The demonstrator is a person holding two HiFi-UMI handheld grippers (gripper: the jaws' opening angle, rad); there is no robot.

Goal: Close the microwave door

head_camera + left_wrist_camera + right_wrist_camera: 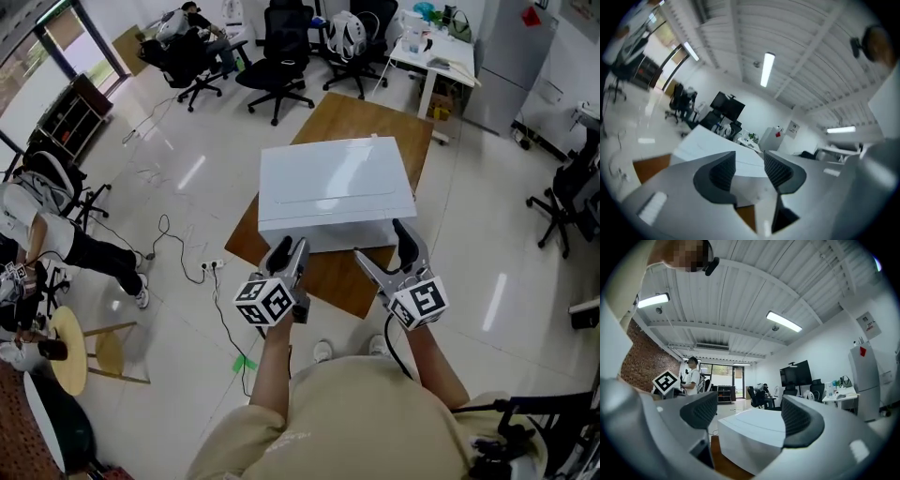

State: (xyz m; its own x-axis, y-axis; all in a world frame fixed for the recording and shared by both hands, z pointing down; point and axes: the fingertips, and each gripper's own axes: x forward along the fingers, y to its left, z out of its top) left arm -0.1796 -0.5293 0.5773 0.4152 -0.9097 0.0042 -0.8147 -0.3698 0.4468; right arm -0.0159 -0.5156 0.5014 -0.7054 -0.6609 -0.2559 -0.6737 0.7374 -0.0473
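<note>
The white microwave (333, 187) stands on a low brown table (375, 122), its front face toward me. From above, no door stands out from the box. My left gripper (284, 251) hovers at the microwave's front left corner, its jaws a narrow gap apart with nothing between them. In the left gripper view the left gripper (750, 166) points level over the white top (703, 140). My right gripper (382, 246) is at the front right, open wide and empty. The right gripper view frames the microwave (754, 432) between the pads of the right gripper (750, 416).
Black office chairs (281, 56) and a white desk (436, 52) stand behind the table. A person (56, 234) sits at the left. A cable and power strip (211, 265) lie on the floor, and a round stool (70, 352) stands at the lower left.
</note>
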